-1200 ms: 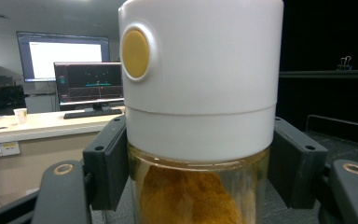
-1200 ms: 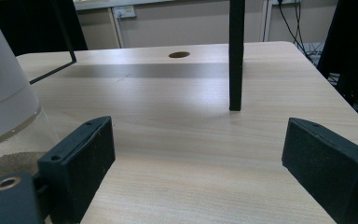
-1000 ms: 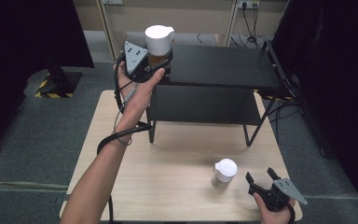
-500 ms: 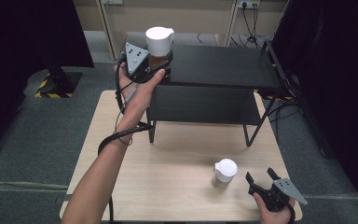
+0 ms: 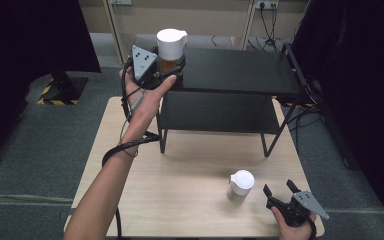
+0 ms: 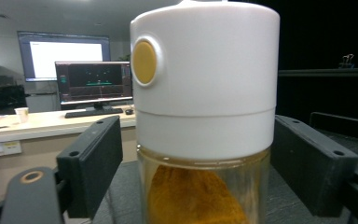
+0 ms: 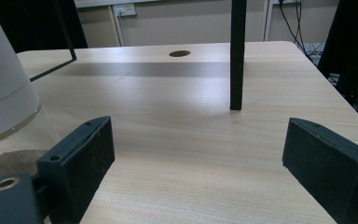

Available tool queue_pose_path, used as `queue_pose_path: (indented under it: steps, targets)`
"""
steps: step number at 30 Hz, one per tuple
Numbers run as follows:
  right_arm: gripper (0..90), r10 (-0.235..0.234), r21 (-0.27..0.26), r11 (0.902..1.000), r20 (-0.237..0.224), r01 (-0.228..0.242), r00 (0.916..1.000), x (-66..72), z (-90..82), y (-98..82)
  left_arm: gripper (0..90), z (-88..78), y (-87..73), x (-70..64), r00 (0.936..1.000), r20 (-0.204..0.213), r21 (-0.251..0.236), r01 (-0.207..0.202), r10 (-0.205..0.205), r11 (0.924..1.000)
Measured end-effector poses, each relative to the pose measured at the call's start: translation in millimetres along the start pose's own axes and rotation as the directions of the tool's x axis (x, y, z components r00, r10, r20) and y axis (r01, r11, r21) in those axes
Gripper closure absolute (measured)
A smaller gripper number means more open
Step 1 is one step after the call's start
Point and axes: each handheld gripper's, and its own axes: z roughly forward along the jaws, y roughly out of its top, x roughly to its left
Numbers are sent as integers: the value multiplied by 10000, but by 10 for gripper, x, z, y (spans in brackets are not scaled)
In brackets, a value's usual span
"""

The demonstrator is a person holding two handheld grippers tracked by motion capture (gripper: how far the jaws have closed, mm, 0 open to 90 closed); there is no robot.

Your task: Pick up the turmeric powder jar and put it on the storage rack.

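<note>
Nothing has moved: spice jar [image 5: 170, 50] sits between left claw [image 5: 172, 70] jaws.

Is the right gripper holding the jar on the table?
No: the right gripper is open beside the jar, and in its own view nothing lies between its jaws.

Setting: an office or lab. Evidence: desk with monitors [image 6: 93, 84], projection screen [image 6: 67, 52], wall sockets [image 7: 124, 9], trailing cables [image 5: 268, 20].

We see a white-lidded jar [image 6: 205, 116] with a yellow button and orange powder, a black shelf [image 5: 240, 72], a pale wooden table [image 5: 180, 190], and black-and-yellow striped floor tape [image 5: 47, 95].
</note>
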Motion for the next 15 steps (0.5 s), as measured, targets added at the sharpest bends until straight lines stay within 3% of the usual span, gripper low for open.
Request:
queue_pose_path:
  steps: [8,13,15]
  targets:
    - [92,4,13,10000,-3,-4,10000,-1,1,2,151,-139,5,-31,9999,125,-116,-17,18,9999]
    - [91,-1,6,10000,4,1,10000,1,0,1,150,-202,-10,-47,10000,56,263,-37,35,9996]
    - [90,10,-2,10000,4,-10,10000,-1,0,0,150,-244,-38,-47,10000,77,210,-23,21,9998]
